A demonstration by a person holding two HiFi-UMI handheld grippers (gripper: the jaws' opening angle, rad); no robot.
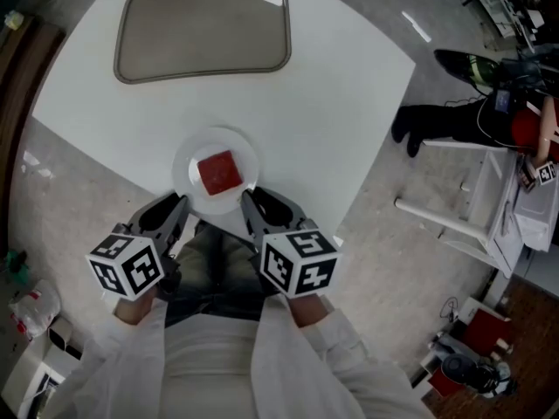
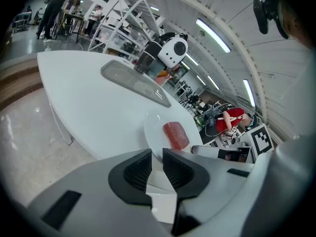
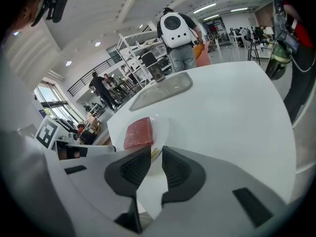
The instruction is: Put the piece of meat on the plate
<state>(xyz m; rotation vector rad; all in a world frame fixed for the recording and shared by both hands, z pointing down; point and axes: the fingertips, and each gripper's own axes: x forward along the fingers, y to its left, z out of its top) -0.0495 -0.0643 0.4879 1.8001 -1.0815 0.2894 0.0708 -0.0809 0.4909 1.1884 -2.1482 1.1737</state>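
A square red piece of meat (image 1: 218,172) lies flat in the middle of a round white plate (image 1: 187,158) near the front corner of the white table (image 1: 332,103). My left gripper (image 1: 178,202) hovers just off the plate's near-left rim and my right gripper (image 1: 250,198) just off its near-right rim. Both have their jaws drawn close with nothing between them. The left gripper view has the meat (image 2: 176,135) and plate (image 2: 152,126) just beyond the left gripper (image 2: 157,154). From the right gripper (image 3: 156,152), the meat (image 3: 138,132) on the plate (image 3: 161,125) sits slightly left.
A large grey tray (image 1: 204,29) lies empty at the table's far side. The table edge runs right under both grippers, with floor below. A person in dark trousers (image 1: 437,120) and a white frame (image 1: 463,221) stand to the right. People stand beyond the table (image 3: 178,31).
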